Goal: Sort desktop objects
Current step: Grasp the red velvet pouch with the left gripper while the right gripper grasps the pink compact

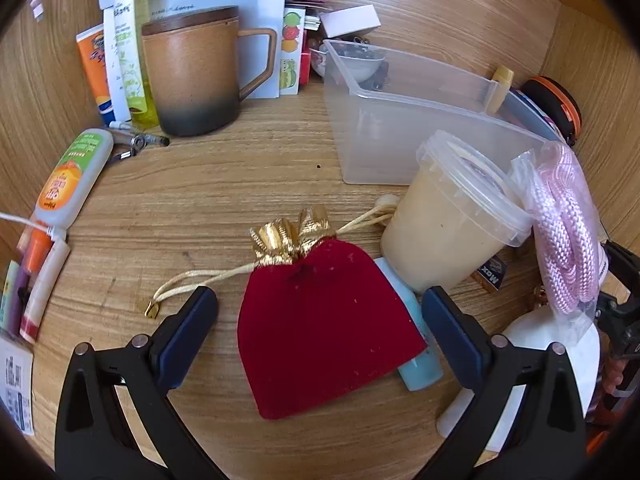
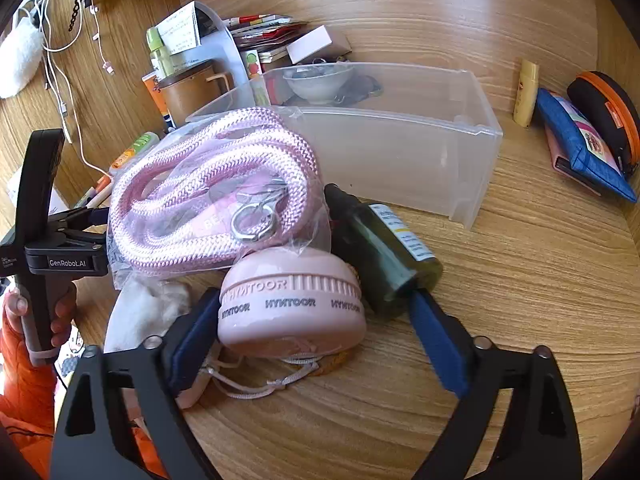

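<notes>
A red velvet pouch (image 1: 320,324) with a gold top and cord lies flat on the wooden desk, on top of a pale blue tube (image 1: 420,372). My left gripper (image 1: 320,300) is open and straddles the pouch; neither pad touches it. In the right wrist view a round pink device (image 2: 292,312) marked HYNTOOR sits between the pads of my open right gripper (image 2: 312,304). The left pad is close beside the device and the right pad is well off it, by the base of a dark green bottle (image 2: 388,252). A bagged pink rope (image 2: 208,184) rests over the device.
A clear plastic bin (image 1: 400,128) (image 2: 400,148) stands behind. Beside the pouch is a lidded cream tub (image 1: 448,224). A brown mug (image 1: 192,76), bottles and papers crowd the back left. Blue and orange cases (image 2: 588,144) lie at the right. A hand (image 2: 60,320) holds the other gripper's handle.
</notes>
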The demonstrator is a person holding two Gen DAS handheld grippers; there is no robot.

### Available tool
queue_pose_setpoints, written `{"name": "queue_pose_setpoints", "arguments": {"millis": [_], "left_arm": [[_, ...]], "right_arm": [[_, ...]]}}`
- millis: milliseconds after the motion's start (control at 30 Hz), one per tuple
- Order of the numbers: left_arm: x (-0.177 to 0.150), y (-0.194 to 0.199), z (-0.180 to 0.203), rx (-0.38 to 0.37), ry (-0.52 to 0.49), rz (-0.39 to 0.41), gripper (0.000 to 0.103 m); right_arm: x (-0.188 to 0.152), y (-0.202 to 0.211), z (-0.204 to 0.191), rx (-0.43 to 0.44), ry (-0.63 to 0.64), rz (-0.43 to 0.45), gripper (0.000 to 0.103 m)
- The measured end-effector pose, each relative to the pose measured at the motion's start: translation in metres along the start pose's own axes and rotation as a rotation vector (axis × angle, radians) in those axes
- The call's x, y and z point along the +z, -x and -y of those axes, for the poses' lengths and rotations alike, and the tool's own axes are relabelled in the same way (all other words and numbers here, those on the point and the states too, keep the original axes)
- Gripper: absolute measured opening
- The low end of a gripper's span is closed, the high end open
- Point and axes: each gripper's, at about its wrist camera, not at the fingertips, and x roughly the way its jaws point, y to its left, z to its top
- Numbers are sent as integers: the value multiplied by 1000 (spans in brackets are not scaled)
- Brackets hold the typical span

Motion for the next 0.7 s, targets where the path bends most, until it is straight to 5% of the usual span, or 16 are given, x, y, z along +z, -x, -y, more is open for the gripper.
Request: {"name": "queue_pose_setpoints", "arguments": {"millis": [300, 533, 700], "left_arm": [[2, -3, -2, 21, -26, 5, 100], [0, 0, 0, 89, -52, 37, 71], [-2, 4, -9, 74, 5, 64, 64]], "right_arm": [[3, 7, -3, 31, 31, 12, 64], [-1, 16, 2, -6, 24, 58, 60], [-1, 29, 11, -22, 9, 96, 60]]}}
